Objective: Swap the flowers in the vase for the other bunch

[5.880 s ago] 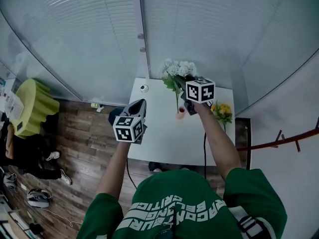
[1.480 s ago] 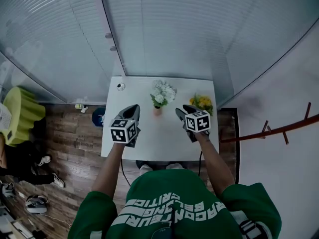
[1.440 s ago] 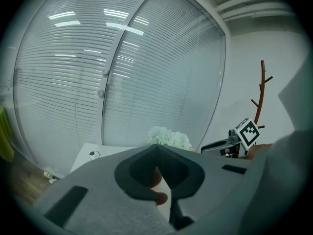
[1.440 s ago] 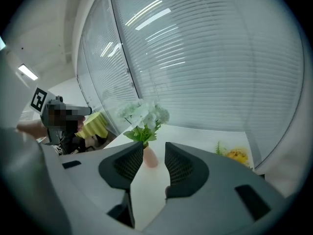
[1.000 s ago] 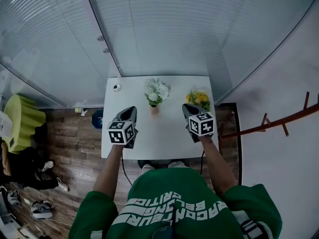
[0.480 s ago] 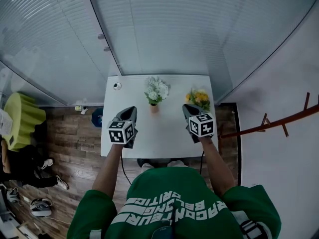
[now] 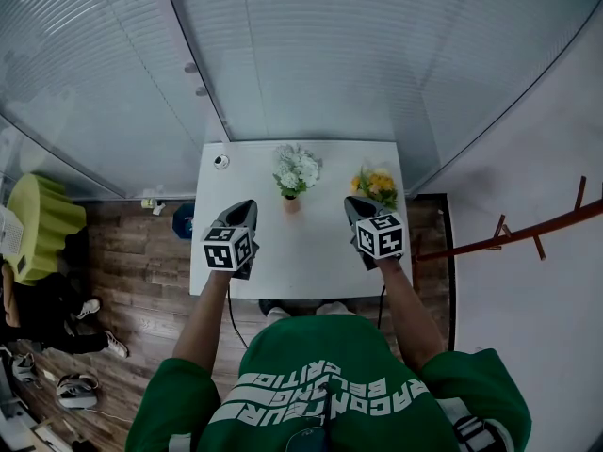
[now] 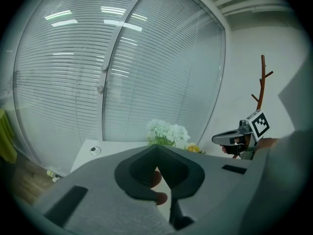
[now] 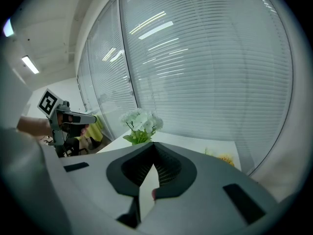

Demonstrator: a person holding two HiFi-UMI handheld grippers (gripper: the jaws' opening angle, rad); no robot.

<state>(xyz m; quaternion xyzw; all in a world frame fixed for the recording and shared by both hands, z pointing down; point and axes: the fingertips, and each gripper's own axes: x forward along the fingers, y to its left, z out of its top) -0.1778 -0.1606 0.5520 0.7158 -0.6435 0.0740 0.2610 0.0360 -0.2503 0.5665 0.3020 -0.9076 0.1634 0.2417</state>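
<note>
Your left tool (image 7: 248, 206) and right tool (image 7: 354, 204) are both clenched empty; the white flowers (image 7: 296, 170) look light and crushable, so pinch their stems just above the vase (image 7: 291, 206).

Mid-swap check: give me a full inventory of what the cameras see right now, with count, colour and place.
table: 1, white, against the glass wall
vase: 1, pinkish, far middle of the table
white flowers: 1 bunch, white with green leaves, standing in the vase
yellow flowers: 1 bunch, yellow, far right of the table
small round item: 1, pale, far left corner of the table
coat rack: 1, reddish brown, right of the table
seat: 1, yellow-green, on the floor at far left
blue item: 1, on the floor left of the table
left gripper: 1, grey, jaws together, empty, over the table's near left
right gripper: 1, grey, jaws together, empty, over the near right
</note>
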